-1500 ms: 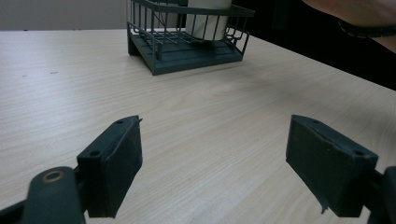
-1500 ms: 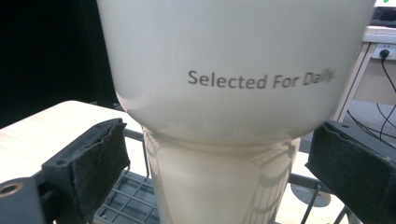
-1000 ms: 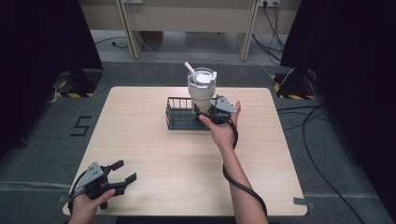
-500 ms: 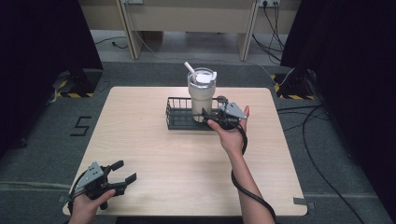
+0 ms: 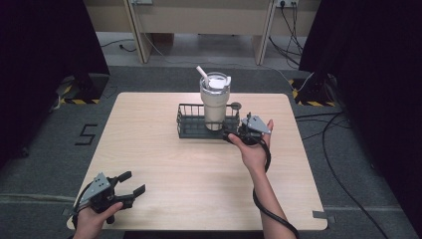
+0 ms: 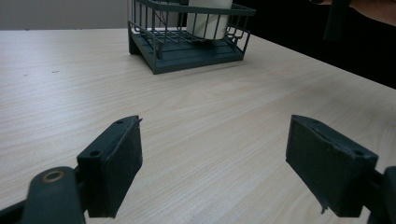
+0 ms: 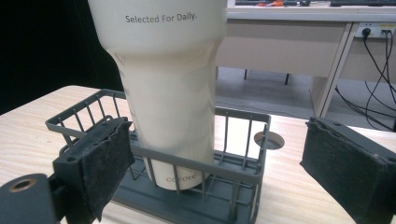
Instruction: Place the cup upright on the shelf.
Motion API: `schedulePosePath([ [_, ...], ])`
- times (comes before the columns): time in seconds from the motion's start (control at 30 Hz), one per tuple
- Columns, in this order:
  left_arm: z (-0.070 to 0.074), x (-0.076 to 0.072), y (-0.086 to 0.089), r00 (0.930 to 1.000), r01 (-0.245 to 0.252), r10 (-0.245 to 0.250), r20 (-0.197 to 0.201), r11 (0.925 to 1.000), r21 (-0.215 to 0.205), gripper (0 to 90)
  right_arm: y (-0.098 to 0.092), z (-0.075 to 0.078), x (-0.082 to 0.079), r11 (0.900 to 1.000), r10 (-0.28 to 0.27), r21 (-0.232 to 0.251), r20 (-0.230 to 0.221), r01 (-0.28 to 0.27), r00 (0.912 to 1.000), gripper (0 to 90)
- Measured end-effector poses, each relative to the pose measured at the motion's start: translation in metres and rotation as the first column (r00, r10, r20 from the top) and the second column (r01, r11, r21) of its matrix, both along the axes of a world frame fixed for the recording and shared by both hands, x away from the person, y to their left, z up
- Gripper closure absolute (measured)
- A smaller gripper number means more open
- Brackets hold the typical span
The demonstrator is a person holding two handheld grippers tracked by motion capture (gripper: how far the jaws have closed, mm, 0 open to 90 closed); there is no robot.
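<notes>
A cream tumbler (image 5: 214, 102) with a lid and straw is standing upright inside a dark wire basket (image 5: 191, 121) at the far middle of the wooden table (image 5: 149, 149). The right gripper (image 5: 234, 133) is hovering just beside the basket's right end, its jaws spread apart and gripping nothing. The left gripper (image 5: 134, 183) is sitting at the near left corner of the table, well apart from the basket, jaws likewise released and empty.
</notes>
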State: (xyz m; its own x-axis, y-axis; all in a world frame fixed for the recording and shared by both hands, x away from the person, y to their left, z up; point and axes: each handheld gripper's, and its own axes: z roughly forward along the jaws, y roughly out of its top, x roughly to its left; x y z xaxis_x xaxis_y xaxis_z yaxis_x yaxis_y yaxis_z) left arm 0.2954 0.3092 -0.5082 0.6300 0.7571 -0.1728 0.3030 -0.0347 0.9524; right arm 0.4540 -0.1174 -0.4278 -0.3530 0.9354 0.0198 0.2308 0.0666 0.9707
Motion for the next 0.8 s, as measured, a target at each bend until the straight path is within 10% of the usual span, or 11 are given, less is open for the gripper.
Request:
schedulePosePath([
  [0.8,0.0,0.0,0.0,1.0,0.001,-0.001,0.001,1.0,0.005,17.8,-0.032,-0.012,-0.033,0.999,-0.047,-0.016,-0.016,0.047,0.9988,10.8],
])
